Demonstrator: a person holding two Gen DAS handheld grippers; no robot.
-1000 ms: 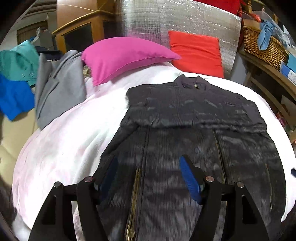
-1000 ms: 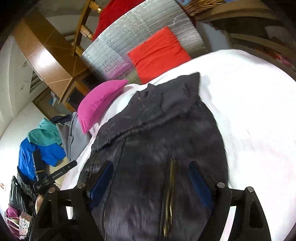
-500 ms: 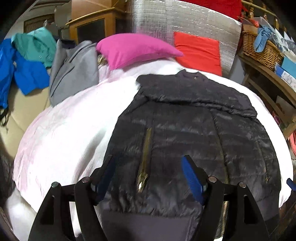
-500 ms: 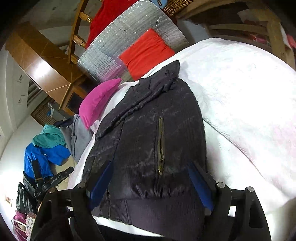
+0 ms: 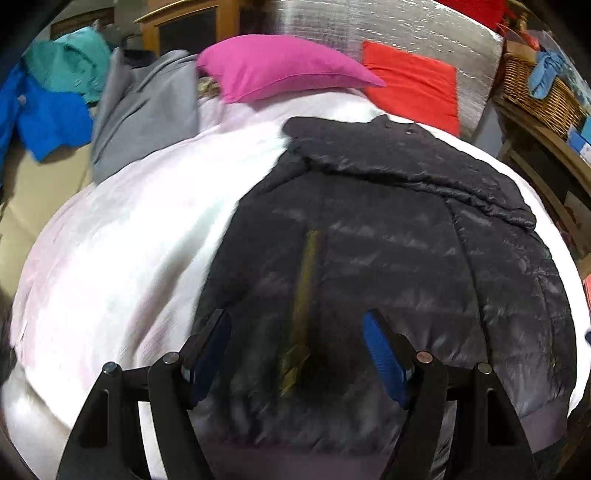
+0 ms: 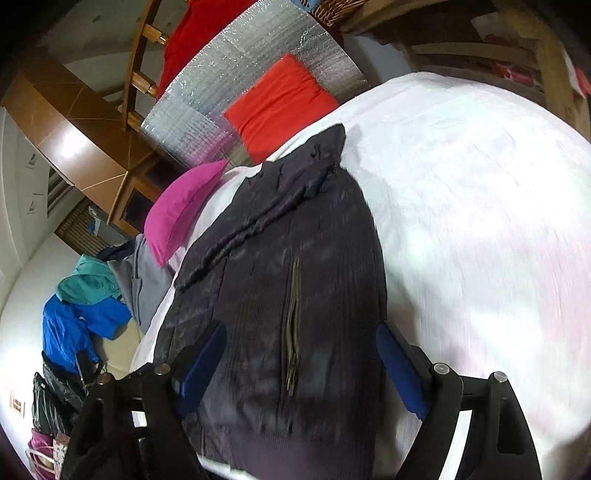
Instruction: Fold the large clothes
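A dark quilted jacket [image 5: 388, 251] lies flat on the white bed [image 5: 129, 240], sleeves folded across its upper part, collar toward the pillows. It also shows in the right wrist view [image 6: 280, 295]. A brass pocket zipper [image 5: 304, 295] lies between the left fingers. My left gripper [image 5: 297, 350] is open and empty, over the jacket's lower left part near the hem. My right gripper [image 6: 301, 363] is open and empty over the jacket's lower right part, with another pocket zipper [image 6: 291, 325] between its fingers.
A pink pillow [image 5: 284, 66] and a red pillow [image 5: 410, 85] lie at the bed's head against a silver padded board [image 5: 369, 33]. A grey coat [image 5: 144, 110], a blue garment [image 5: 44, 118] and a teal garment [image 5: 70, 66] lie at the left. A wicker basket [image 5: 535, 88] stands on a wooden shelf at the right.
Both grippers pulled back toward the jacket's hem, then moved closer over the lower jacket again. Both stayed open and empty. The jacket has not moved.
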